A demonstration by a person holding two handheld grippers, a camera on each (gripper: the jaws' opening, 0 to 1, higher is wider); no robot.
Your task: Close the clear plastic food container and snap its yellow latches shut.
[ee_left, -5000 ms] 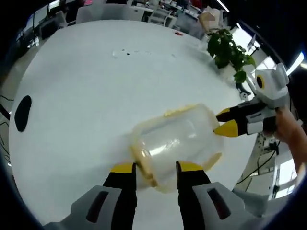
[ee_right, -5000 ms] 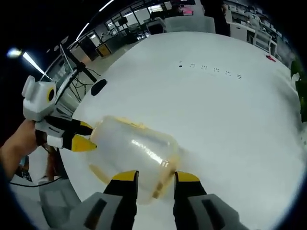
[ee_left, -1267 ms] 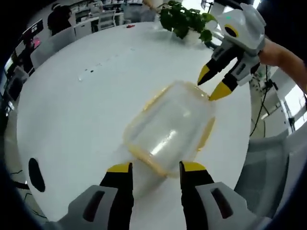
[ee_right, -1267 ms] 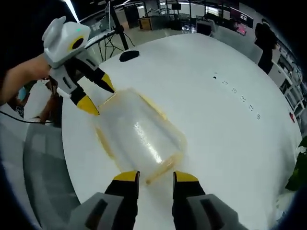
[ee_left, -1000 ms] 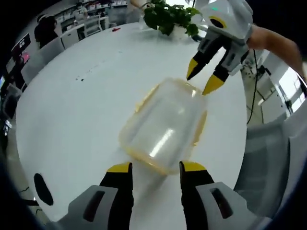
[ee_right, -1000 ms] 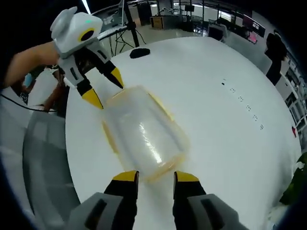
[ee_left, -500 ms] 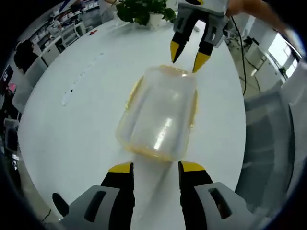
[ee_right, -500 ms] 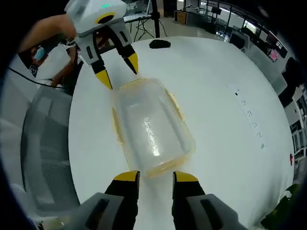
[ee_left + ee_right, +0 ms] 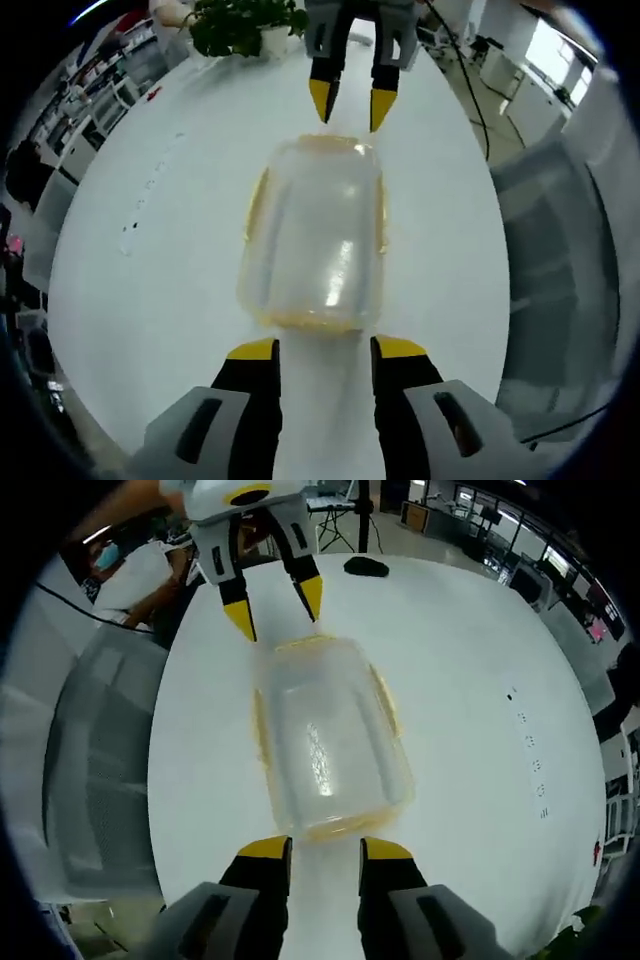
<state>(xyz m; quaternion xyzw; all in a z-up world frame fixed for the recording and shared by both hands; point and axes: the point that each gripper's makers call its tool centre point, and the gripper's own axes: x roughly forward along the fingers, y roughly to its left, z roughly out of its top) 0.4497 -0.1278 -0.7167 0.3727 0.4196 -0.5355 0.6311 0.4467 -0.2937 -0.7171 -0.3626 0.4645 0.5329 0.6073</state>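
A potted plant [image 9: 240, 22] sits at the top of the left gripper view, a chair [image 9: 85, 740] at the white surface [image 9: 150, 260] edge. The clear container [image 9: 315, 235] lies mid-frame between the left gripper [image 9: 325, 349] and right gripper [image 9: 325, 849], both with jaws apart, holding nothing.

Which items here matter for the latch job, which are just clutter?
Job:
- clear plastic food container with yellow latches, on the white round table
- left tongs, open
- right tongs, open

Lying about:
- green potted plant
- black flat object near the table's edge
- grey chair
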